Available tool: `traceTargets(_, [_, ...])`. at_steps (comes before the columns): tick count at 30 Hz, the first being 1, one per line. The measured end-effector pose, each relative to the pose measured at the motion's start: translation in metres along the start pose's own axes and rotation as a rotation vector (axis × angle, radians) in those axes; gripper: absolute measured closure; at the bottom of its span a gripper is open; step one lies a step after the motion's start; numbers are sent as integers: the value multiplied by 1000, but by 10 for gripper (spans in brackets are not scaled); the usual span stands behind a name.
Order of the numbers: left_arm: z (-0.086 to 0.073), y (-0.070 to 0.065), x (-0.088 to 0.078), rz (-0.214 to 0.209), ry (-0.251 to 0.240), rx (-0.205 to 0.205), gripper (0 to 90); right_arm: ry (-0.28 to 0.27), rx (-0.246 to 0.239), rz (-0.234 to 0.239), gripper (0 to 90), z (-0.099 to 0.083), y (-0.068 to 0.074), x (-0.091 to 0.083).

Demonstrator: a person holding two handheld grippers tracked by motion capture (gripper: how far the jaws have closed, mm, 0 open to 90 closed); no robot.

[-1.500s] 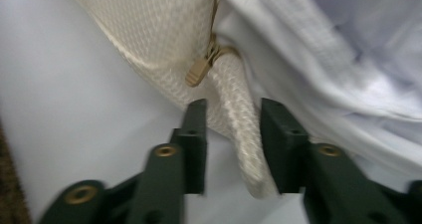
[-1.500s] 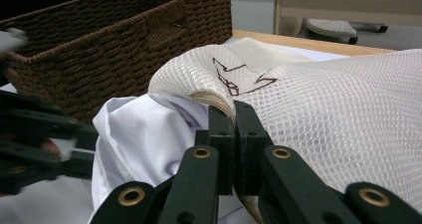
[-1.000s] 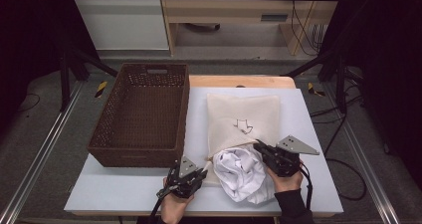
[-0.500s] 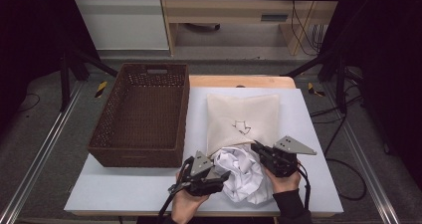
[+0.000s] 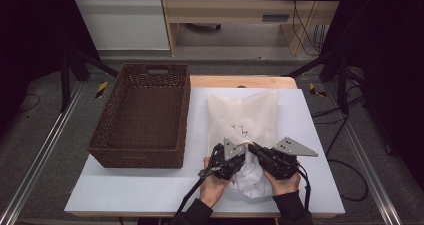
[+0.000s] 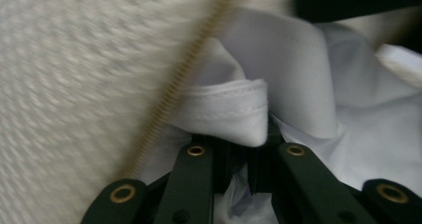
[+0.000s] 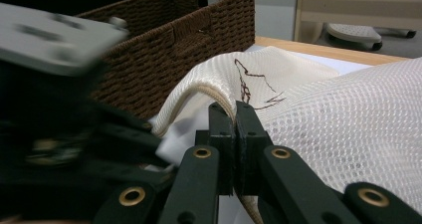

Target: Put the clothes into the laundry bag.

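Observation:
A cream mesh bag [image 5: 245, 112] with a dark squiggle print lies on the white table top [image 5: 125, 190]. A crumpled white garment [image 5: 250, 180] bulges from its near opening. My left gripper [image 5: 245, 153] is at that opening; its jaws have just been closing and now pinch a hemmed fold of the white garment [image 6: 234, 107] beside the bag's brass zipper [image 6: 184, 69]. My right gripper [image 5: 253, 148] is shut on the bag's rolled edge [image 7: 199, 92] and holds it lifted. In the right gripper view its jaws [image 7: 235, 117] meet on that edge, and the left gripper [image 7: 59, 109] looms blurred beside it.
A brown wicker basket [image 5: 142, 115] stands to the left of the bag, close to it. The wooden table edge [image 5: 240, 81] runs behind the bag. Black frame poles and cables stand on the floor around the table.
My left gripper has moved right and away from the near edge to the bag's mouth, carrying cloth. Less of the white garment lies outside the bag. The right gripper has kept still.

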State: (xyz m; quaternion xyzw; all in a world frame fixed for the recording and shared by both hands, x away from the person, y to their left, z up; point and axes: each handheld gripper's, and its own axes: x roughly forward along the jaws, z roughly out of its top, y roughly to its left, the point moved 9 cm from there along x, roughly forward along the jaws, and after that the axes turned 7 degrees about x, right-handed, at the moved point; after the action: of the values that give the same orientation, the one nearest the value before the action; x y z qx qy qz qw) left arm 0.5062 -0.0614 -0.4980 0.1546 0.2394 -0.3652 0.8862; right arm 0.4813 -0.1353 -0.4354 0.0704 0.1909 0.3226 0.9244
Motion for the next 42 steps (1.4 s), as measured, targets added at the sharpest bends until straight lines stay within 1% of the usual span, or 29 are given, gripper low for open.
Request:
traceTargets(1, [-2,11,10,21,15,-23,817,1,-3,-3,883,-1,-1,-2])
traceTargets(2, [-2,11,10,21,15,-23,815,1,-3,-3,883,-1,-1,-2])
traceTargets(3, [0,14,12,46,13,-5,806,16,-6,-20,883,-3,-3,0])
traceTargets(5, [0,13,9,57,11,6,790,22,-1,-23,883,-5,-5,1])
traceTargets(6, [0,12,7,55,7,8,754,24,8,-30,883,-6,-7,2])
traceTargets(7, [0,9,-4,26,-11,3,638,26,14,-34,882,-7,-10,1])
traceTargets(8, [0,9,-4,26,-11,3,580,26,14,-34,882,-7,-10,1])
traceTargets(9, [1,7,-11,9,-20,-7,580,22,15,-37,882,-6,-11,1])
traceTargets(10, [1,3,-28,-12,-31,3,478,18,15,-40,882,-5,-12,-1])
traceTargets(11, [1,0,-37,-24,-39,13,442,17,15,-41,881,-4,-12,-1])
traceTargets(12, [1,0,-37,-24,-39,13,382,17,15,-41,881,-4,-12,-1])
traceTargets(14, [1,-7,-55,-62,-61,26,361,19,13,-40,882,-4,-12,0])
traceTargets(15, [-1,-15,-69,-95,-68,29,317,20,14,-43,881,-4,-12,0])
traceTargets(17, [-4,-19,-73,-105,-69,37,309,20,14,-43,881,-4,-12,0])
traceTargets(18, [-7,-21,-74,-108,-59,38,305,17,13,-45,881,-4,-12,0])
traceTargets(19, [-19,-26,-67,-111,-9,50,293,17,13,-45,881,-4,-11,-1])
traceTargets(20, [-26,-28,-60,-104,21,53,293,17,12,-46,881,-4,-11,0])
traceTargets(21, [-26,-28,-60,-104,21,53,291,17,12,-46,881,-4,-11,0])
traceTargets(22, [-36,-33,-47,-125,54,40,281,21,10,-45,881,-5,-11,0])
traceTargets(23, [-39,-35,-41,-137,59,34,282,21,8,-44,881,-5,-10,0])
traceTargets(25, [-44,-39,-30,-133,74,32,283,24,8,-42,881,-5,-11,1])
traceTargets(27, [-45,-41,-25,-136,82,30,286,22,12,-39,881,-5,-11,1])
traceTargets(29, [-49,-45,-11,-140,104,15,388,25,14,-36,881,-6,-10,2])
traceTargets(32, [-46,-47,-8,-149,90,1,617,27,10,-37,881,-7,-9,3])
traceTargets(33, [-40,-46,-9,-145,83,3,683,27,9,-35,881,-6,-9,3])
traceTargets(34, [-40,-46,-9,-145,83,3,717,27,10,-34,881,-6,-9,3])
traceTargets(39, [-23,-42,-12,-113,42,24,771,19,12,-32,882,-4,-9,0])
traceTargets(41, [-10,-37,-14,-96,16,29,773,16,11,-29,882,-3,-8,-1])
traceTargets(42, [-10,-37,-14,-96,16,29,774,16,11,-29,882,-3,-8,-1])
